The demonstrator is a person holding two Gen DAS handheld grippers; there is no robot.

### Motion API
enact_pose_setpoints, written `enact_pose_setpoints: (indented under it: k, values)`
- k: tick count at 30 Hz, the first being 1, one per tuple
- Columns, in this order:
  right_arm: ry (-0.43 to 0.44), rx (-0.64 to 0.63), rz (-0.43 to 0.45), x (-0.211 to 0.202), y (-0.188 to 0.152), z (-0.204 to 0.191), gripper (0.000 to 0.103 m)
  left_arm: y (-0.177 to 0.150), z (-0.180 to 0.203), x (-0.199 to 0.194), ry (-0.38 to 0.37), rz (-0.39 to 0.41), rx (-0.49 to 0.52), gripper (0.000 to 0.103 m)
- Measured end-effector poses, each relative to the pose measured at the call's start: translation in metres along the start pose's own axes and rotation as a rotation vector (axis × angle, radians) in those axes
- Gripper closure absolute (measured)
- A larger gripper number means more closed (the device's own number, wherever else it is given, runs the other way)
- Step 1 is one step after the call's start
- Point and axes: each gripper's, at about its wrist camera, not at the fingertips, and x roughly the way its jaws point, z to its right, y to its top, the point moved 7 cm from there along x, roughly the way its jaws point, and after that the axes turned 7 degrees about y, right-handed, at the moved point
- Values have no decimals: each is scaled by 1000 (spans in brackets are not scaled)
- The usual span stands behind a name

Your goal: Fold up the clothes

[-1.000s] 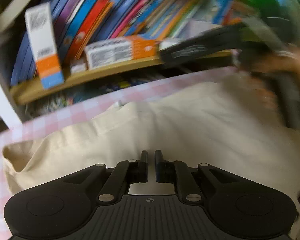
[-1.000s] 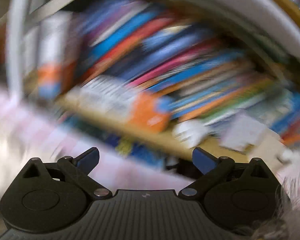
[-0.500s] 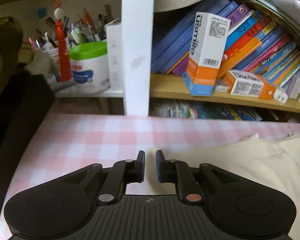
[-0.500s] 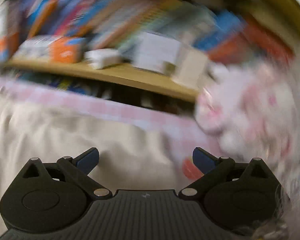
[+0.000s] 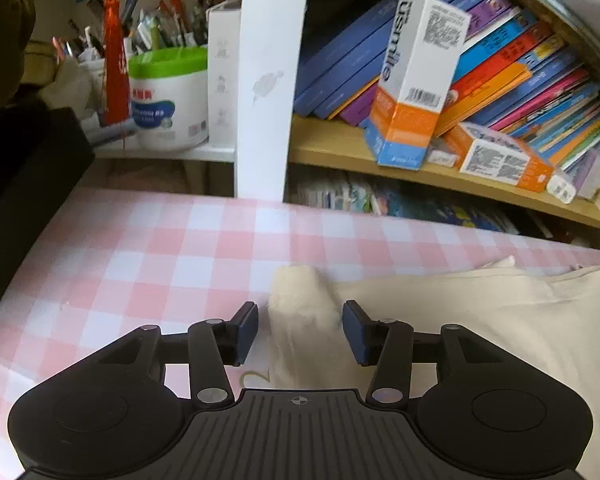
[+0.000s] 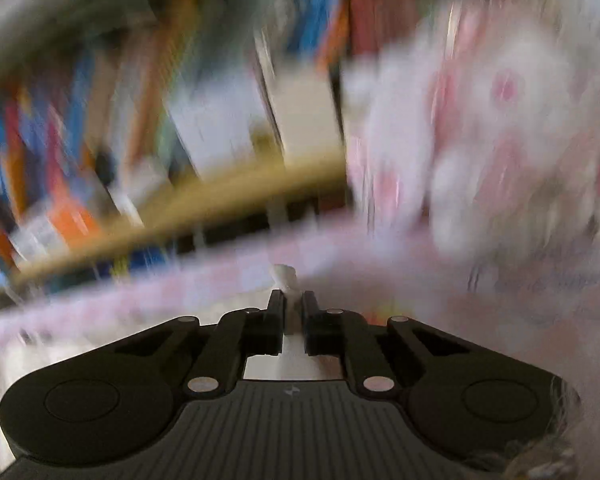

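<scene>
Right wrist view was smeared by blur; only the right gripper [image 6: 291,312] read clearly, clamped on a cream cloth [image 6: 285,276] tip. Left wrist view was sharp: left gripper [image 5: 300,330] opening, cloth corner between the pads untouched, garment cut off at the checked tablecloth's [image 5: 160,256] right edge.

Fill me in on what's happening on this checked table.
A person with a gripper in each hand is folding a cream garment on the pink checked tablecloth in front of a bookshelf. The right gripper is shut on a pinch of the cream fabric. The left gripper straddles a bunched corner of the garment; its jaws are opening and the pads do not press on it.
</scene>
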Motion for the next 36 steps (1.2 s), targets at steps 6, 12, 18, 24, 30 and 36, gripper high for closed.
enact_pose_setpoints:
  k: [6,12,18,24,30,36]
  values:
    - [-166,-112,-120,33,-19,17,94,1,-4,4,-12,-7,-59,61]
    - [-223,-158,-63,-2,-27,19,30,19,-6,-29,-86,113,-127,95]
    - [-175,-260,-64,-38,-42,-10,15,12,-8,-9,-33,18,-77,84]
    - [-120,-359,-60,-74,-68,-46,2,18,-2,-63,-48,150,-60,61]
    - [-101,-375,-77,-115,-103,-67,0,-29,37,-137,-147,194,73,34]
    - [-168,-399,-120,-151,-154,-90,0,-108,80,-179,-224,115,185,25]
